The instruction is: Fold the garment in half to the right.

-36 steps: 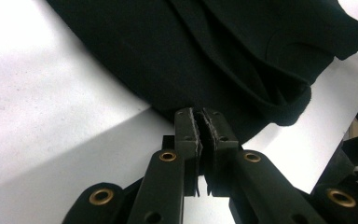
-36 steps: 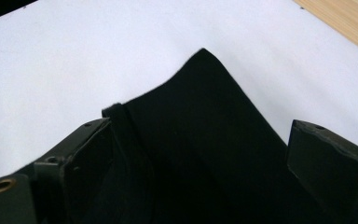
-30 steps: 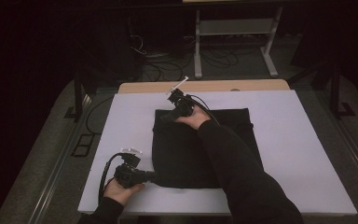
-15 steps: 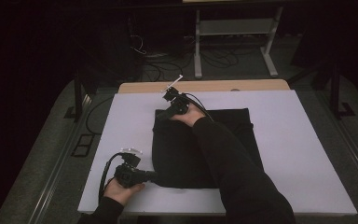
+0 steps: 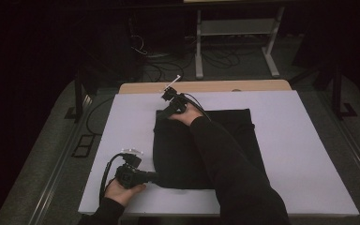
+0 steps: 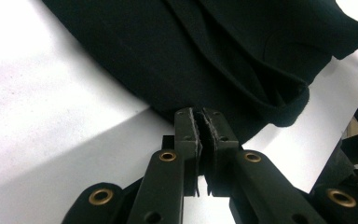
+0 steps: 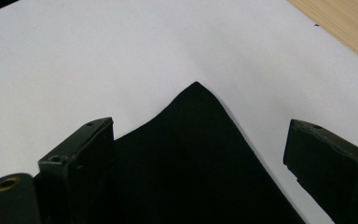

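A black garment (image 5: 206, 145) lies flat on the white sheet (image 5: 300, 154) covering the counter, near its middle. The left gripper (image 5: 151, 176) sits at the garment's near left corner, jaws pressed together and pinching the fabric edge. The right gripper (image 5: 165, 114) is at the far left corner, jaws spread wide with the pointed cloth corner (image 7: 198, 93) lying between them, unpinched.
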{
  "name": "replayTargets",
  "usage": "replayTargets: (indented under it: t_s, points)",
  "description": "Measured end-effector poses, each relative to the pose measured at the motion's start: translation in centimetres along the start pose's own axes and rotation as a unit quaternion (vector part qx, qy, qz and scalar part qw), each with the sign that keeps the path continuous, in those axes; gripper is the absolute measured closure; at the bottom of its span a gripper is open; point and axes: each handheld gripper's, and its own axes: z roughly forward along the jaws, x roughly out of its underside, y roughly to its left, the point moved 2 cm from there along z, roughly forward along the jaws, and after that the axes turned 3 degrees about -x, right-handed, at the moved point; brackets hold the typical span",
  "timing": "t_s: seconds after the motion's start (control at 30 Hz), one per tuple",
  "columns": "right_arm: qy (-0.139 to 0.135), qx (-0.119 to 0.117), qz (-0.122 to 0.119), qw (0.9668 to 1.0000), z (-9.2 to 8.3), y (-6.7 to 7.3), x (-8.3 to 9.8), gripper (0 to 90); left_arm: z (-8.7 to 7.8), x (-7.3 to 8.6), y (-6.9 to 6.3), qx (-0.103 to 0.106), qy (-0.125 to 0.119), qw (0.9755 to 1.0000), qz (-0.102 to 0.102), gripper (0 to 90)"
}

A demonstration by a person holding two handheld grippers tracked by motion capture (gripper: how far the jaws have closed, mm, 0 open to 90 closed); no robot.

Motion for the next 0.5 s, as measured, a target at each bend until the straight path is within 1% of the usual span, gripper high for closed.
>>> replayTargets:
  t_s: [0.47, 0.5]
  points:
    - [0.006, -0.010, -0.001, 0.9999, 1.9, 0.5, -0.8, 11.3, 0.0, 0.0, 0.0, 0.001, -0.001, 1.0000, -0.001, 83.8]
    - [0.006, -0.010, -0.005, 0.9999, 2.1, 0.6, -0.9, 11.7, 0.0, 0.0, 0.0, 0.001, -0.001, 1.0000, 0.000, 83.8]
